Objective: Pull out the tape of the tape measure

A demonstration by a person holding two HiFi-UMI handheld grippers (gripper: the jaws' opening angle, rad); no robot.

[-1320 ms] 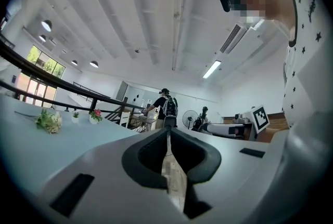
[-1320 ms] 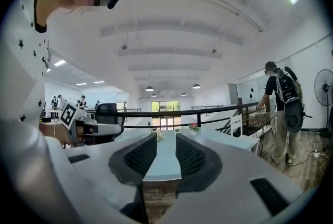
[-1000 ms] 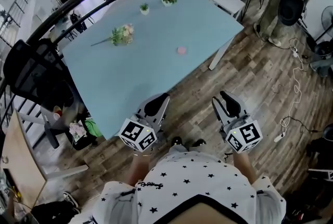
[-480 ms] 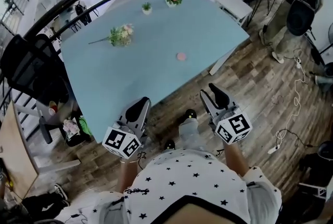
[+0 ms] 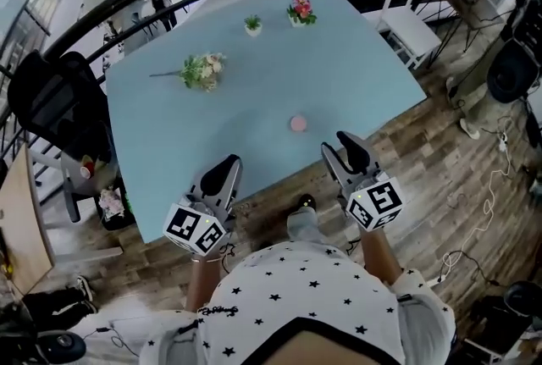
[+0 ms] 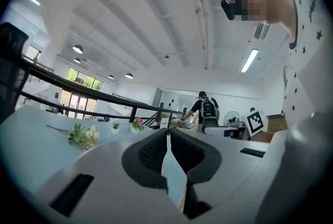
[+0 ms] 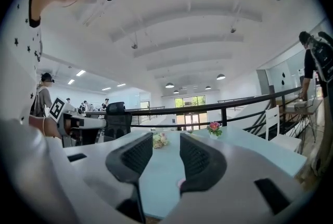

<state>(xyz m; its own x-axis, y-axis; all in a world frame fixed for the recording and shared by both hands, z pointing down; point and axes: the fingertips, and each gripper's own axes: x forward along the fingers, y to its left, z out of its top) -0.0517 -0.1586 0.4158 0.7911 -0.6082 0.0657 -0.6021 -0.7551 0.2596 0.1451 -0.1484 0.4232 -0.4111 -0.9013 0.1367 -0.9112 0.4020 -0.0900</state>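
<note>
Tape measure (image 5: pixel 297 124), small pink puck, sits on the blue table (image 5: pixel 169 126) ahead of both grippers. Probably light and slidey: pin the case, pinch the tape's end. Left gripper (image 5: pixel 225 171) is pinched nearly closed and empty. Right gripper (image 5: pixel 348 145) has just been opening, nothing between.

Left tool (image 5: pixel 225 168) jaws together; right tool (image 5: pixel 340 150) jaws lately widening, empty.

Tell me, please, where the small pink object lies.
In the head view, the pink object lies near the blue table's front edge, just beyond the right gripper.
</note>
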